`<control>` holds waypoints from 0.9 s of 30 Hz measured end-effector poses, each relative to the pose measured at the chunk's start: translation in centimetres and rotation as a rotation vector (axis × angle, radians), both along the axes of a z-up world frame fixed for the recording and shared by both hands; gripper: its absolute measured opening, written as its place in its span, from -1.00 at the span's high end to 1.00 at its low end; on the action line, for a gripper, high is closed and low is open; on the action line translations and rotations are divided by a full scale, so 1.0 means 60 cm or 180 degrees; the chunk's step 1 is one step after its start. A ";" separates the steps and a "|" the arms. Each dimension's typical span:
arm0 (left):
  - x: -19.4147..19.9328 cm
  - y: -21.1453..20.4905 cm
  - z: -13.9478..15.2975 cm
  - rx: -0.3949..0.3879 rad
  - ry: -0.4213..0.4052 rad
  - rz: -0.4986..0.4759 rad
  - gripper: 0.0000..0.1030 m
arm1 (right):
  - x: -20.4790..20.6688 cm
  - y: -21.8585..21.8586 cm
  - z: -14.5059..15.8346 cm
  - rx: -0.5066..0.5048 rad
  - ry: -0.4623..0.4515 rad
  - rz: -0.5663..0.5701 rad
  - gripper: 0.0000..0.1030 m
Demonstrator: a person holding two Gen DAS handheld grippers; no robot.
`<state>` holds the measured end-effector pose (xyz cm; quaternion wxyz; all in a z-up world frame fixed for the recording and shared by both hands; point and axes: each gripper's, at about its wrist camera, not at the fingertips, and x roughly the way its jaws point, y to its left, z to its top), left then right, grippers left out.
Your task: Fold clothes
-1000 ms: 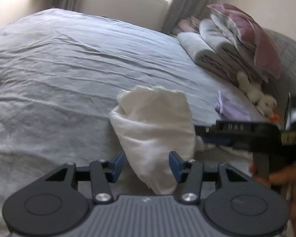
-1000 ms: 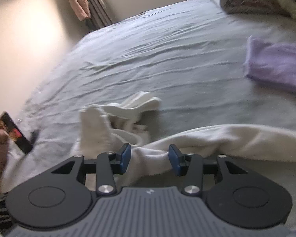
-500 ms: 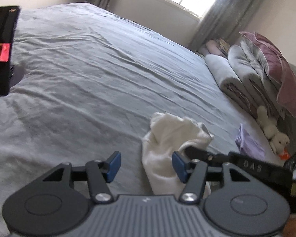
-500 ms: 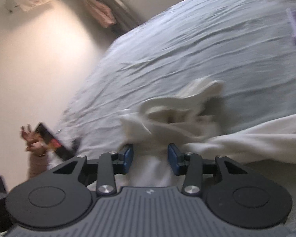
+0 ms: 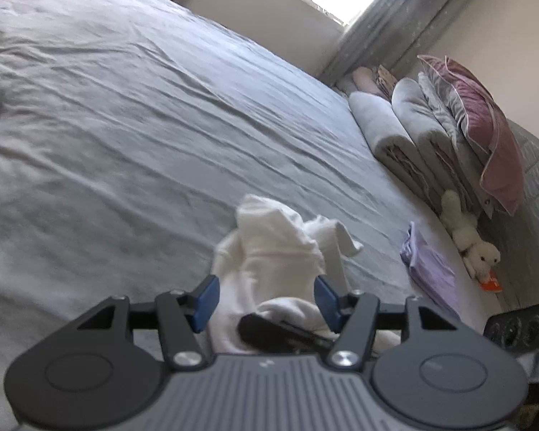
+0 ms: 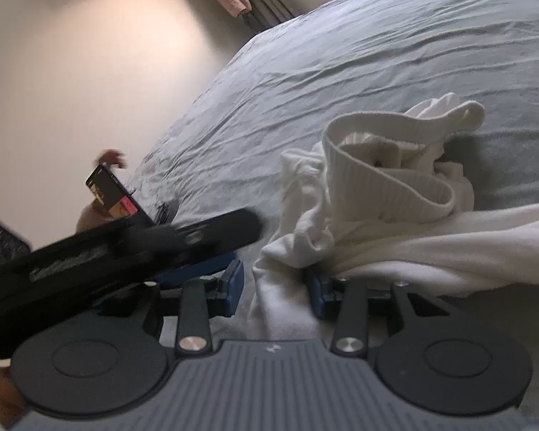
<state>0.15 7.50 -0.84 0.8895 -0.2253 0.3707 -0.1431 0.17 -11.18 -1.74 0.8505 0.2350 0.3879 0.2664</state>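
On the wide bed with the wrinkled grey sheet [image 5: 133,136], a white knitted garment with a ribbed band [image 6: 388,186] is seen lying in a crumpled heap, its band looped open and one long part trailing off to the right in the right wrist view. No flat panel and no straight crease can be made out in it, so it is judged to be unfolded as it lies. The left tongs [image 5: 266,303] are held apart, with bunched white cloth standing between the blue pads but not pinched by them. The right tongs [image 6: 275,292] are likewise spread, cloth lying between and over the pads (the right pad is half buried under it), and no clamping is shown. The two tools are brought close together at the near edge of the heap: the black body of the one is seen crossing the other's view.

Further up the bed, near the rolled grey bedding [image 5: 406,133] and the small white plush toy [image 5: 474,248], a pale lilac cloth [image 5: 427,269] is laid in a flat, squared shape, which is taken as a piece already folded. By that reading one item lies done and the white one remains to be spread and folded; whether more clothes wait out of view cannot be told.
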 end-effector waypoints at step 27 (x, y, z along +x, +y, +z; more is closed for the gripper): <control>-0.050 0.035 -0.034 0.0263 0.0546 0.0166 0.89 | -0.021 -0.118 -0.011 0.0267 0.0599 -0.0752 -0.03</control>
